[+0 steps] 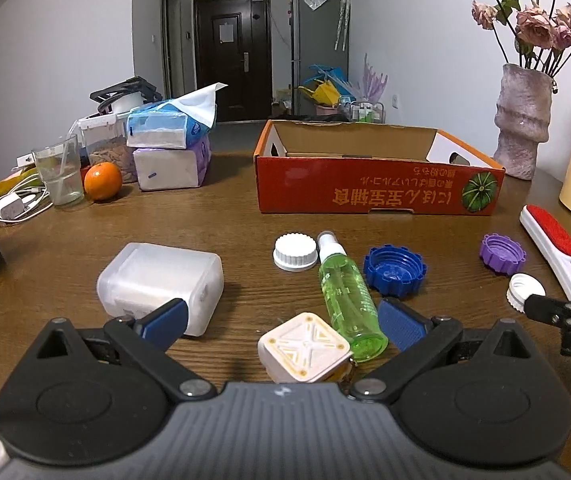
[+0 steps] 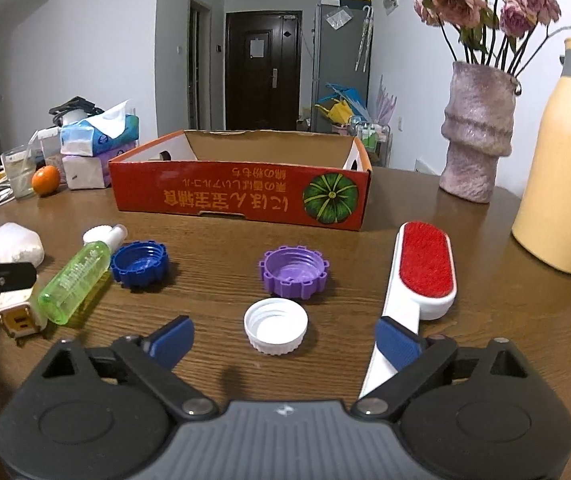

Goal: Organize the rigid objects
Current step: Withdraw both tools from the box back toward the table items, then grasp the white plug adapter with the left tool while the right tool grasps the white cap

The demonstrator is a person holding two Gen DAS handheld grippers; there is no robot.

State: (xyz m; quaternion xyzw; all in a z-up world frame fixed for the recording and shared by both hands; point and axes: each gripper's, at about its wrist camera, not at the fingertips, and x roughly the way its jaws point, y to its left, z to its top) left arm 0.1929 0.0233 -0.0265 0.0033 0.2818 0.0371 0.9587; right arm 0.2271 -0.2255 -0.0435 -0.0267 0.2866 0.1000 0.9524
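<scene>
Your left tongs (image 1: 281, 322) hide the near edge of the cream square block (image 1: 305, 347), which sits between their wide-open jaws, untouched, beside the green spray bottle (image 1: 348, 300). Your right tongs (image 2: 284, 340) also stand wide apart around the white cap (image 2: 276, 325) on the counter (image 2: 205, 280), pads clear of it. Their right pad covers the lint brush (image 2: 425, 266) handle. The orange box (image 2: 241, 196) stands behind; its floor is hidden.

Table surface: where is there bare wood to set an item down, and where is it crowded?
Bare: the strip between the red box and the purple cap, and left of the box toward the tissue packs. Crowded: the near row from green bottle and blue cap to lint brush.
</scene>
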